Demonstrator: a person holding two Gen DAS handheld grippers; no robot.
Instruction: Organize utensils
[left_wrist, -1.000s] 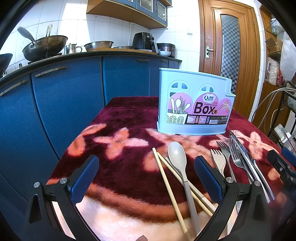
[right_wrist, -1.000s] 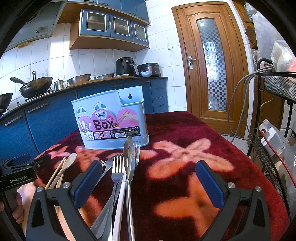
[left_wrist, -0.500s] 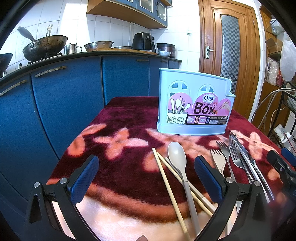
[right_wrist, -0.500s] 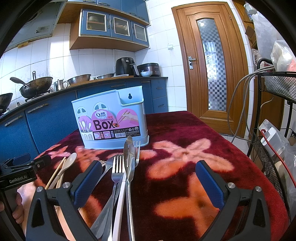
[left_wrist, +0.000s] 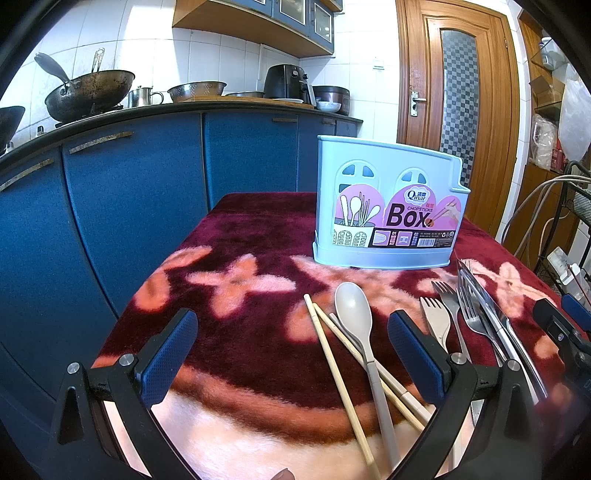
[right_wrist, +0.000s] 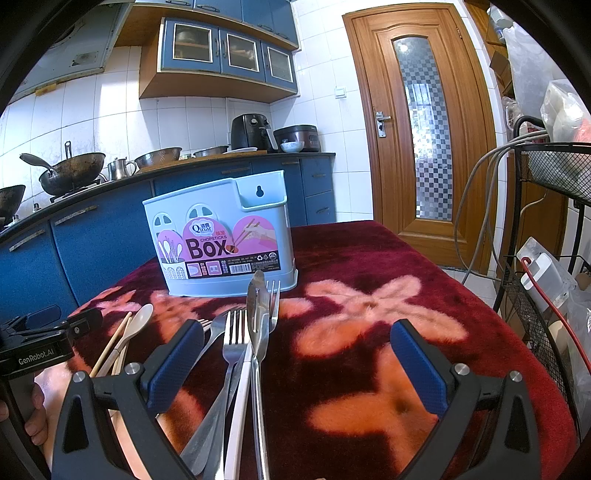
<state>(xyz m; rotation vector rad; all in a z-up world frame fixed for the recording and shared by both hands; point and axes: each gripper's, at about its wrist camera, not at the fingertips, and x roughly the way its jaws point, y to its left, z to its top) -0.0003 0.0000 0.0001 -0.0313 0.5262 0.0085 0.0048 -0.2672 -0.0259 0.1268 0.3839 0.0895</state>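
Note:
A light blue chopsticks box (left_wrist: 388, 210) (right_wrist: 221, 240) stands upright on the table's far side. In front of it lie wooden chopsticks (left_wrist: 340, 373) (right_wrist: 110, 343), a beige spoon (left_wrist: 356, 317) (right_wrist: 138, 321), a beige fork (left_wrist: 437, 321), metal forks (left_wrist: 471, 314) (right_wrist: 234, 332) and a metal knife (left_wrist: 484, 306) (right_wrist: 258, 314). My left gripper (left_wrist: 293, 356) is open low over the table, the spoon and chopsticks just inside its right finger. My right gripper (right_wrist: 295, 360) is open, with the forks and knife by its left finger.
A dark red blanket with pink flowers (right_wrist: 369, 306) covers the table. Blue kitchen cabinets (left_wrist: 129, 192) with woks and pots on the counter run behind and to the left. A wooden door (right_wrist: 417, 129) stands at the back; a wire rack with cables (right_wrist: 535, 258) lines the right edge.

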